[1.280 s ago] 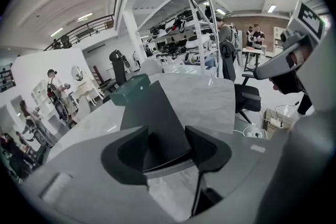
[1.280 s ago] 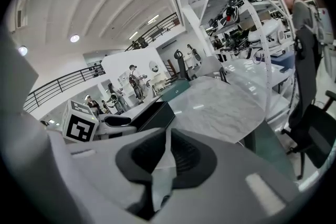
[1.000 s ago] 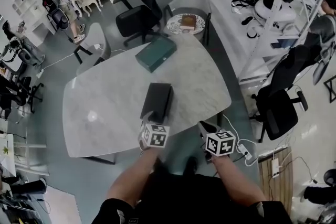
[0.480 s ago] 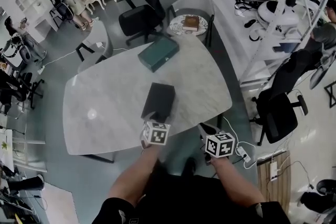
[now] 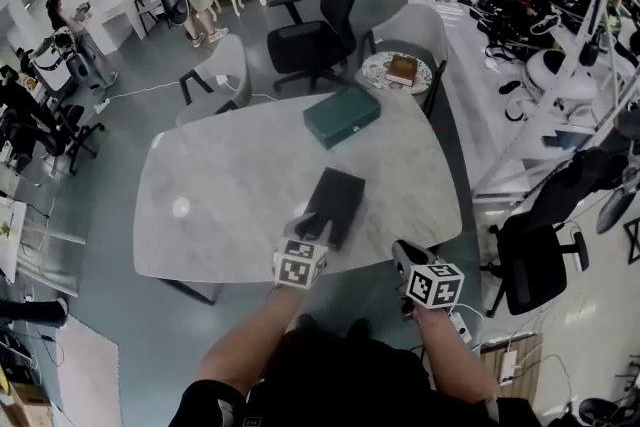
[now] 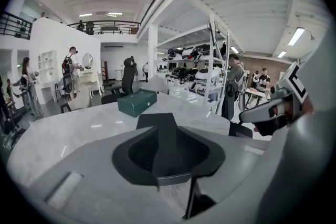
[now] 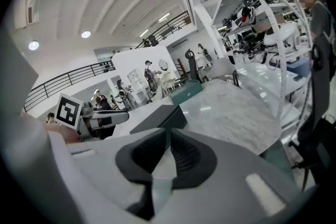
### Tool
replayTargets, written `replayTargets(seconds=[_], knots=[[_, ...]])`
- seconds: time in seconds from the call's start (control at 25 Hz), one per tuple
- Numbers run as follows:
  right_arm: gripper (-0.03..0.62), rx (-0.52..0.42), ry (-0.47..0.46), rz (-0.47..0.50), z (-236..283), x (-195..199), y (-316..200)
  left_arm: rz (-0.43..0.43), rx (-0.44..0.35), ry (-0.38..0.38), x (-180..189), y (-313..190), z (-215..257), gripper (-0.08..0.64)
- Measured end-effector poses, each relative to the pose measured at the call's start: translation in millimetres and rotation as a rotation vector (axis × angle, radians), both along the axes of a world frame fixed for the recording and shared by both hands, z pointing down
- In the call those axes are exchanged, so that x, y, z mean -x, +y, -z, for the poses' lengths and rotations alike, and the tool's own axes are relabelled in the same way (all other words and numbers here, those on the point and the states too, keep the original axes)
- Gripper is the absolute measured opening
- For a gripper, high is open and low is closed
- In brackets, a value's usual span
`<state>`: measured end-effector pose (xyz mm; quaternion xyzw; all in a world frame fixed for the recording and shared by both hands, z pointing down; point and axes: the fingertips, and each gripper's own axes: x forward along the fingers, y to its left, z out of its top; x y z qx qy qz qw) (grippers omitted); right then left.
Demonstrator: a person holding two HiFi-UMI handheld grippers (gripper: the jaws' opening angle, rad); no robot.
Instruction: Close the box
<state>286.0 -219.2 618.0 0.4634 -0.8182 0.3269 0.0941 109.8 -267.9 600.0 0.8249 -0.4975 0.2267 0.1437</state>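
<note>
Box (image 5: 335, 200) on the marble table (image 5: 220, 205): my left claw (image 5: 310, 228) just closed onto its near end; right claw (image 5: 401, 252) is clenched tight, empty.

Black rectangular box (image 5: 338, 200), lying flat

Dark boxes, pale marble.
A black box (image 5: 335, 205) sits on the white, grey-veined counter (image 5: 220, 205), a dark green box (image 5: 342, 117) at its twelve o'clock; left gripper (image 5: 306, 230) and right gripper (image 5: 400, 253) carry black-and-white marker cubes.
</note>
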Motion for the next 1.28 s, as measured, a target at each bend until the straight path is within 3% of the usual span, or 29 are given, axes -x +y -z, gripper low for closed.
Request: replayTargets(seconds=[0.2,0.4,0.52,0.68,0.96,1.12,1.28], knots=[[0.032,-0.042,0.033,0.044,22,42,-11,-0.033,-0.044,0.043,53,4,24,0.057],[0.031,-0.097,0.035,0.088,50,88,-16,-0.003,-0.042,0.156,104,10,51,0.018],[0.009,-0.152,0.062,0.124,67,116,-18,0.026,-0.103,0.148,140,12,72,0.014],[0.003,-0.205,0.099,0.138,88,140,-12,0.045,-0.178,0.204,179,17,100,0.011],[0.002,-0.29,0.053,0.1,134,154,-5,-0.001,-0.237,0.262,197,23,136,0.009],[0.002,-0.34,0.009,0.078,157,155,-7,0.017,-0.271,0.259,198,22,149,0.009],[0.002,-0.408,0.034,0.1,179,148,-13,0.05,-0.327,0.259,193,26,167,0.009]])
